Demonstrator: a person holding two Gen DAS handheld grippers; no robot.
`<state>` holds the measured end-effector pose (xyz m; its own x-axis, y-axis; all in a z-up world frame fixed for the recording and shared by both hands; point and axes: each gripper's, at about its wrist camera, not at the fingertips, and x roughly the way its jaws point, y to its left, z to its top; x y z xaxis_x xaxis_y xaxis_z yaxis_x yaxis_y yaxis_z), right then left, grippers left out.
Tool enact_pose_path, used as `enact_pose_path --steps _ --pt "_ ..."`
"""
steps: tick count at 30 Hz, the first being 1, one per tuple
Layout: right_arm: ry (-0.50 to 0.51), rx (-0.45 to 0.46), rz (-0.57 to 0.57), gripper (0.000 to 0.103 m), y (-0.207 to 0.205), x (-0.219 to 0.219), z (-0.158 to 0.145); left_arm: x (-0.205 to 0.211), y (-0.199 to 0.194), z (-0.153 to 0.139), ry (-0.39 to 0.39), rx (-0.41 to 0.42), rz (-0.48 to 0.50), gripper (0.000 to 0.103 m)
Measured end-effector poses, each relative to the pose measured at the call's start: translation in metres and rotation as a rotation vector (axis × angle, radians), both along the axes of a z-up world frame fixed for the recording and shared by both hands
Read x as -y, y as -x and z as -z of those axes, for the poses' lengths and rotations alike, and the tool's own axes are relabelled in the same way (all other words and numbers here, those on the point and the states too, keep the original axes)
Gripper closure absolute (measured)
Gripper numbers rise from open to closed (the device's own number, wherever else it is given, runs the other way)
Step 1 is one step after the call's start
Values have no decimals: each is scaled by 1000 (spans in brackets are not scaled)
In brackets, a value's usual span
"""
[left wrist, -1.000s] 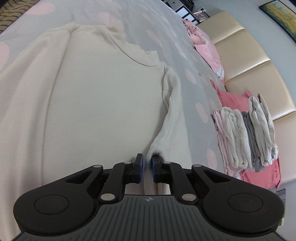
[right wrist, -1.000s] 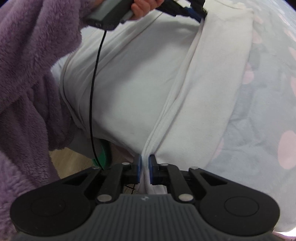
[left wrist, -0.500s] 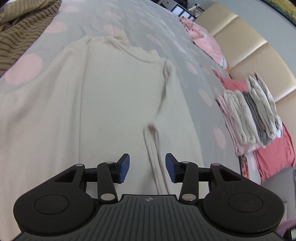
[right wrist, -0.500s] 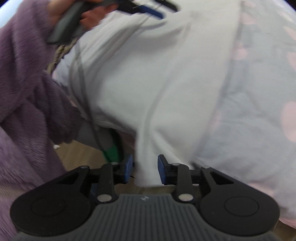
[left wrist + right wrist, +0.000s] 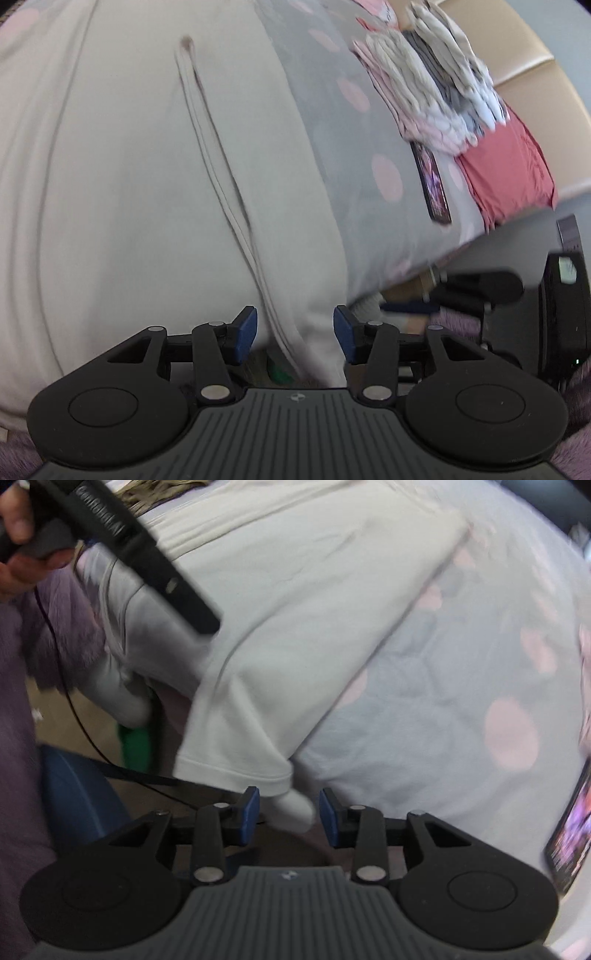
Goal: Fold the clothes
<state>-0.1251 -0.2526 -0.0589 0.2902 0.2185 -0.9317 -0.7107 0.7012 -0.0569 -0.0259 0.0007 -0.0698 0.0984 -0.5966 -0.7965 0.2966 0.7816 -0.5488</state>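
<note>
A cream sweater (image 5: 122, 192) lies flat on the grey dotted bedcover, with one sleeve folded lengthwise over its body (image 5: 218, 155). Its lower hem hangs over the near bed edge. My left gripper (image 5: 295, 334) hovers over that hem with its jaws opening; cloth lies below the gap and neither pad touches it. In the right wrist view the sweater's hem corner (image 5: 236, 768) sits just ahead of my right gripper (image 5: 289, 816). Its jaws are opening too, a loose tip of cloth between them, unpressed. The left gripper's body (image 5: 147, 565) crosses the upper left there.
A stack of folded clothes (image 5: 424, 81) rests on a red cloth (image 5: 509, 166) by the beige headboard (image 5: 524, 44). A phone (image 5: 432, 184) lies on the bedcover (image 5: 443, 701). A purple fuzzy sleeve (image 5: 22, 701), a green object (image 5: 136, 746) and a cable lie off the bed edge.
Both grippers were shut on the sweater's folded sleeve and hem; both have let go and stand open. The left one has drawn back to the bed's near edge.
</note>
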Motion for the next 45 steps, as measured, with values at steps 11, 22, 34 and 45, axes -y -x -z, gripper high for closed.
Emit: enact_pose_path --steps 11,22,34,45 --pt "224 269 -408 78 40 -27 39 34 26 41 -57 -29 60 57" --pt "204 361 -562 97 62 -36 45 42 27 45 -21 -12 137 87" --pt "50 132 -544 103 73 -60 28 27 28 56 -154 -88 124 95" --pt "140 74 -465 86 62 -75 30 15 37 65 -265 -171 94 94"
